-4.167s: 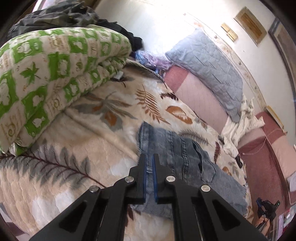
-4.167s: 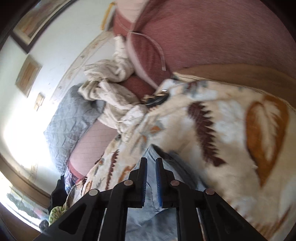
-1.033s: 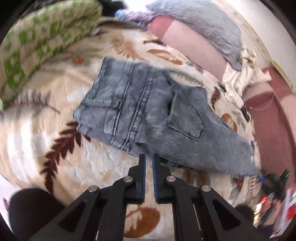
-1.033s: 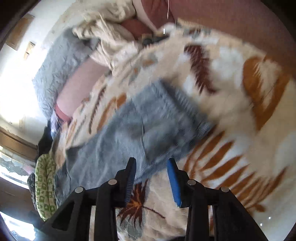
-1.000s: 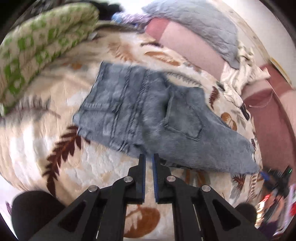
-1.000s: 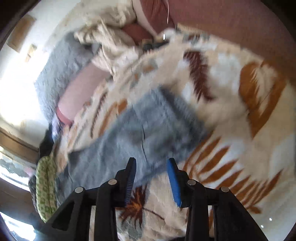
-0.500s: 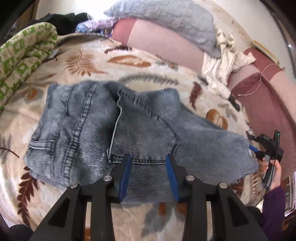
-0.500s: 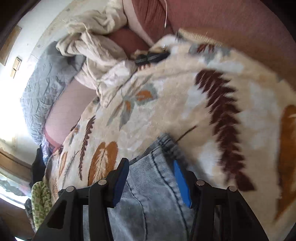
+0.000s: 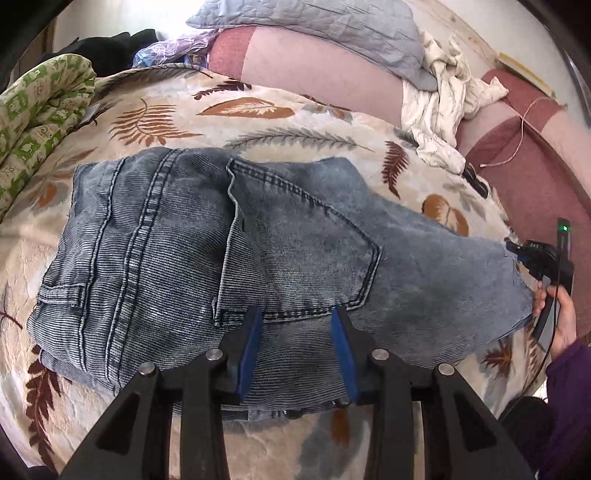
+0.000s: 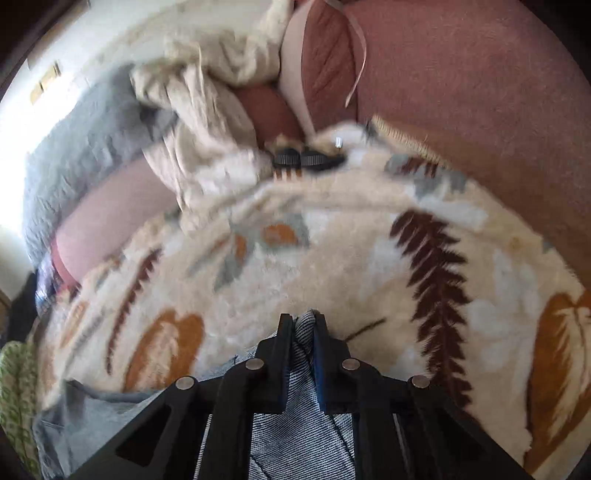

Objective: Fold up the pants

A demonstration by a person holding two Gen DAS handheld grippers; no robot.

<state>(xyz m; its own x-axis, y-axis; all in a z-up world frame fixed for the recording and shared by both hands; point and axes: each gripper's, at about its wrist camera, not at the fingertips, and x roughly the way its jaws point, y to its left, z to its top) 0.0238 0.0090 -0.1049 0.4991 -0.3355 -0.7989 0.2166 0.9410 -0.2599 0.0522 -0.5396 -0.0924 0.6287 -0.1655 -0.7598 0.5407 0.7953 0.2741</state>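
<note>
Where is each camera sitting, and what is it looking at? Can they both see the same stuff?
Left wrist: sits on the left tongs, which are open over the jeans; the person's right hand shows at the right edge.
Right wrist: sits on the right tongs, shut on the jeans' edge, looking low across the leaf blanket.
Both see the jeans, the blanket and the grey pillow.

Pants (image 9: 236, 258) flat on blanket (image 9: 258, 122), spread 9 to 3 o'clock in left wrist view. Left gripper (image 9: 295, 332) at 6, over near edge of pants. Right gripper (image 9: 532, 256) at 3, on pants' far end. Quilt (image 9: 33, 122) at 10. Pillow (image 9: 332, 26) at 12. Crumpled cloth (image 9: 443, 107) at 2.
</note>
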